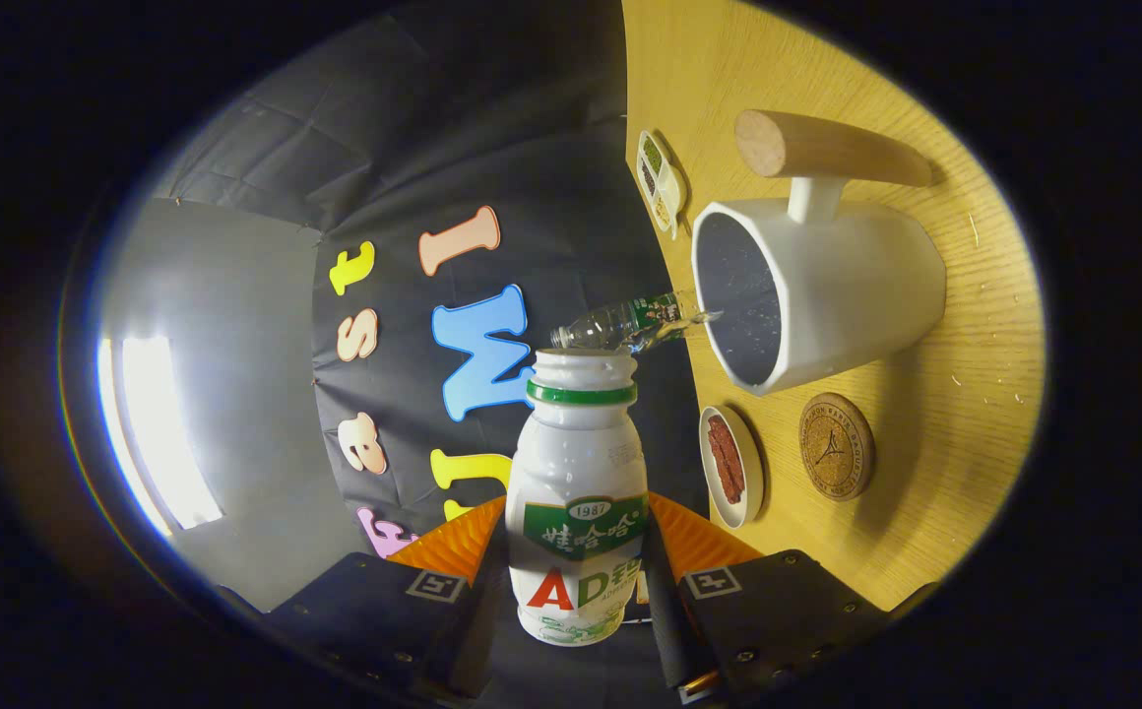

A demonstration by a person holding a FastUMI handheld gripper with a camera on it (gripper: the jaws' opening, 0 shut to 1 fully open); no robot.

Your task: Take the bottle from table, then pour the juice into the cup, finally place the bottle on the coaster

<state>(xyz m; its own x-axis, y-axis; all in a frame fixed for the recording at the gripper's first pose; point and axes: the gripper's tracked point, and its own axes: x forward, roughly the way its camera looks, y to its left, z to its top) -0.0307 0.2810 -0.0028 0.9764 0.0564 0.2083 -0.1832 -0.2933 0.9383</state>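
A white juice bottle [579, 492] with a green neck ring and an uncapped mouth sits between my fingers. My gripper [579, 551] is shut on its lower body. The whole view is rolled, so the wooden table [925, 492] stands upright to the right and the bottle lies tipped level above it. The bottle's mouth points past the open top of the white cup [817, 290], which has a wooden handle and stands beyond the right finger. No stream of juice is visible. The round cork coaster [835, 446] lies on the table beside the cup, nearer to me.
A small white dish [729, 465] with red strips lies by the coaster, close to the table's edge. A clear plastic bottle [620, 325] stands behind the cup. A small divided dish [660, 182] sits farther along that edge. Black cloth wall behind.
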